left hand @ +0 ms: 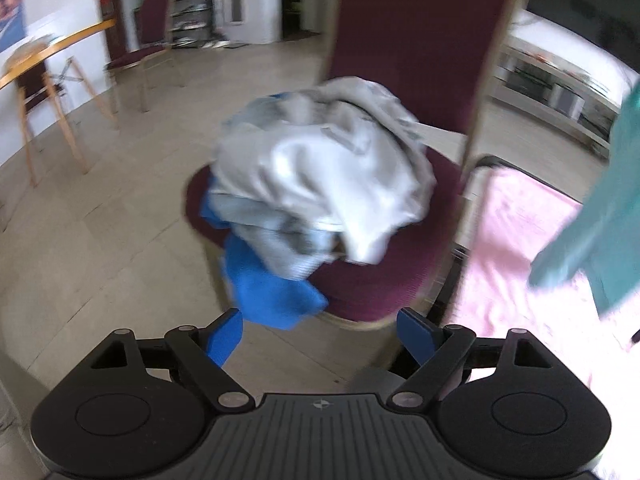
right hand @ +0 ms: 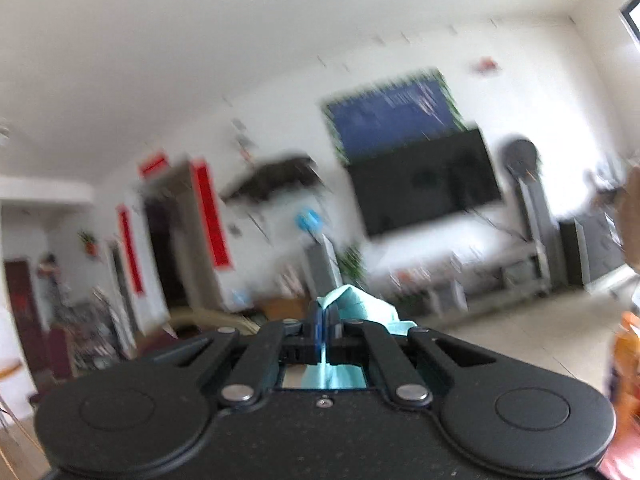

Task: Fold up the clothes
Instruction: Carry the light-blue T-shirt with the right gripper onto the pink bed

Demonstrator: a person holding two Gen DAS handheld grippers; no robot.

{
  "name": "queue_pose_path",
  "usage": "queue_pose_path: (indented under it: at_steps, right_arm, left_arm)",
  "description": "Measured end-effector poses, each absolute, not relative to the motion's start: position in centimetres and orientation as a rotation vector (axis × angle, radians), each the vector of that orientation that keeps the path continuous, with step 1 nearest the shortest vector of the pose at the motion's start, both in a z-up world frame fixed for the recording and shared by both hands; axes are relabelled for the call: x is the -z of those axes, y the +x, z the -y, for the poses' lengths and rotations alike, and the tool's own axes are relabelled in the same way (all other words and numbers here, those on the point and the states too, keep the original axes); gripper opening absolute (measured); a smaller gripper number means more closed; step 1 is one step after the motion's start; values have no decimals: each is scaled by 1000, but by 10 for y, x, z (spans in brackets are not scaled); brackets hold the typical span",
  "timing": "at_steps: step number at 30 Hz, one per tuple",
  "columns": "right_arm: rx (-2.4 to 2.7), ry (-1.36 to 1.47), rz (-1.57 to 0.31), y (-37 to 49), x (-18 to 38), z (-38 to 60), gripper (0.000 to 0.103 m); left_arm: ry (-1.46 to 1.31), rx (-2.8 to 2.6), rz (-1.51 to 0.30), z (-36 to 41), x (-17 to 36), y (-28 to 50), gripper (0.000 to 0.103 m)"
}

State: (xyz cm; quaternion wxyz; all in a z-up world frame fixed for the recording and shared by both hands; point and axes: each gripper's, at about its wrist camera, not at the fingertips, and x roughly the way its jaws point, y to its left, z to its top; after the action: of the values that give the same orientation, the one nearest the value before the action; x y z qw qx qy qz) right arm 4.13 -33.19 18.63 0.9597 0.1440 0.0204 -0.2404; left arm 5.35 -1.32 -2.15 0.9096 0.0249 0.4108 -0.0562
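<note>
A heap of crumpled clothes [left hand: 320,168], grey and white with a blue garment [left hand: 272,292] hanging off the front, lies on the seat of a maroon chair [left hand: 400,40]. My left gripper [left hand: 320,336] is open, its blue fingers [left hand: 226,336] spread wide, held in front of the chair and below the heap with nothing between them. A teal garment [left hand: 600,232] hangs at the right edge over a pink cloth [left hand: 516,248]. My right gripper [right hand: 325,328] is raised toward the room and is shut on that teal garment [right hand: 360,304], which bunches above the jaws.
The pink cloth covers a table at the right of the chair. A wooden table [left hand: 52,52] and other maroon chairs [left hand: 148,40] stand at the far left on a tiled floor [left hand: 100,248]. A television [right hand: 424,184] hangs on the far wall.
</note>
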Motion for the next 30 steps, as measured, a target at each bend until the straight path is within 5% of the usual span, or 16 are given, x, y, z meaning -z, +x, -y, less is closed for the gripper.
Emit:
queue_pose_path:
  at_steps: [5,16,25,30]
  right_arm:
    - [493,381,-300,53,-142,367,1]
    - [484,469,-104,-91,-164,437,1]
    - [668,838,-692,-185,69,517,2]
    - [726,864,-781,-222,117,525,3]
  left_arm:
    - [122,247,-870,65,21,33,83]
    - [181,413,-761,132,-4,-4,88]
    - [312,470,-882,173,46,-31,87]
    - [333,478,-897,196,56,-40,86]
